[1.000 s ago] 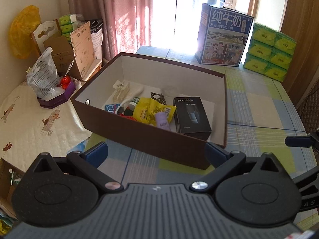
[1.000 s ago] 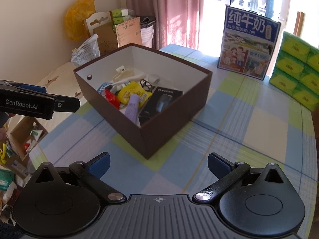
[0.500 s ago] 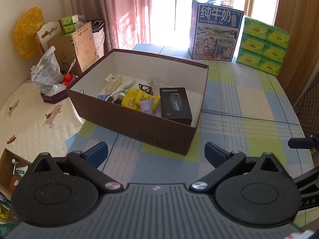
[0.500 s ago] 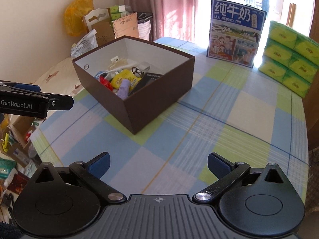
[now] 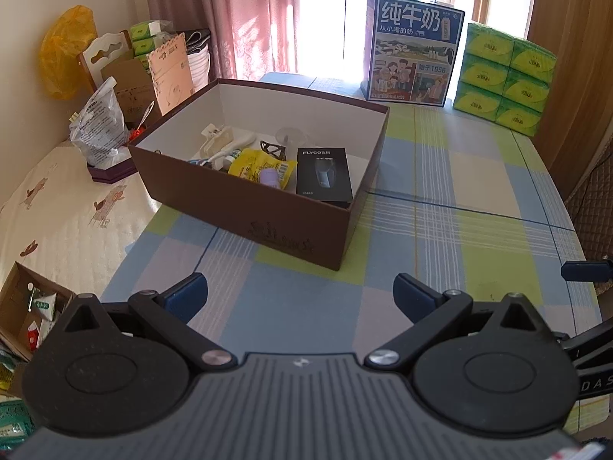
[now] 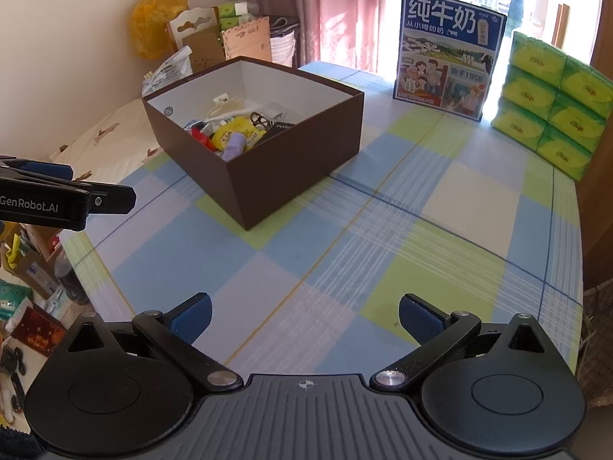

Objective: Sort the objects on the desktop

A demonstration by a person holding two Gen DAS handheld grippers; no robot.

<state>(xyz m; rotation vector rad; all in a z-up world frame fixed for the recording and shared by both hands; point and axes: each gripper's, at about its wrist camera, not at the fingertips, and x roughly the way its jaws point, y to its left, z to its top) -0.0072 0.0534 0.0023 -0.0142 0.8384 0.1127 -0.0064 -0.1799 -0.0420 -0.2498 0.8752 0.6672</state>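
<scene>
Left of your table: yellow bag (image 5: 65, 57), cartons, clutter. Brown box (image 5: 245, 199) sits mid-left on the checked cloth (image 5: 440, 207), sorted items inside, black shaver box (image 5: 323, 174) rightmost. Milk carton (image 5: 412, 46), green tissue packs (image 5: 504, 76) behind. Your left gripper (image 5: 299, 295) and right gripper (image 6: 304, 316) gape wide, empty

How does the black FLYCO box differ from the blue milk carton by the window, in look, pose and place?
The black FLYCO box lies flat inside the brown box; the blue milk carton stands upright on the table, outside it. The FLYCO box is plain black with a small product picture; the milk carton is blue with large white characters and a colourful illustration. The milk carton looks much larger. Both are rectangular printed packages.
</scene>
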